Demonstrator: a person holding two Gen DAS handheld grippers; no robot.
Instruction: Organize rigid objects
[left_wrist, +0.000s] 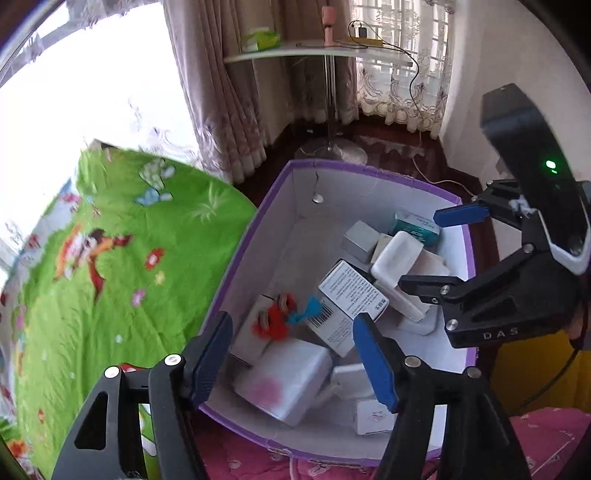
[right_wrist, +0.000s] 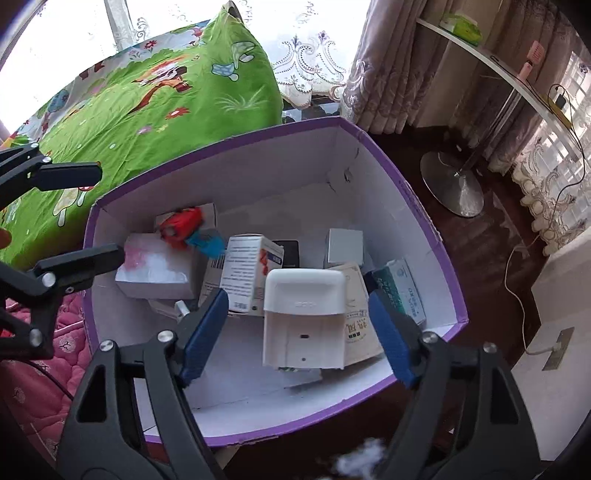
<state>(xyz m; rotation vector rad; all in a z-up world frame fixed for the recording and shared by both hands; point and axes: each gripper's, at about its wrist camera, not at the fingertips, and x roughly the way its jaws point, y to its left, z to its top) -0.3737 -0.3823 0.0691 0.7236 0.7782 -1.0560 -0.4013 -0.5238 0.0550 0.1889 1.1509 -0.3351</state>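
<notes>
**Both grippers hovering open over the box**

The right gripper (right_wrist: 295, 332) is hanging with fingers wide and empty, straddling the white plastic case (right_wrist: 304, 317): light, stiff, smooth, probably slippery, best pinched across its flat sides. It is lying at six o'clock inside the purple-rimmed box (right_wrist: 417, 206). The left gripper (left_wrist: 291, 365), also wide and empty, is hovering above the small cartons.

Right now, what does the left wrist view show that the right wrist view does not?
Only the left wrist view shows the yellow cloth behind the right tongs. Only the right wrist view shows a wall socket with a white plug. Both show the purple-rimmed box, the red toy inside it and the green bedding.
</notes>
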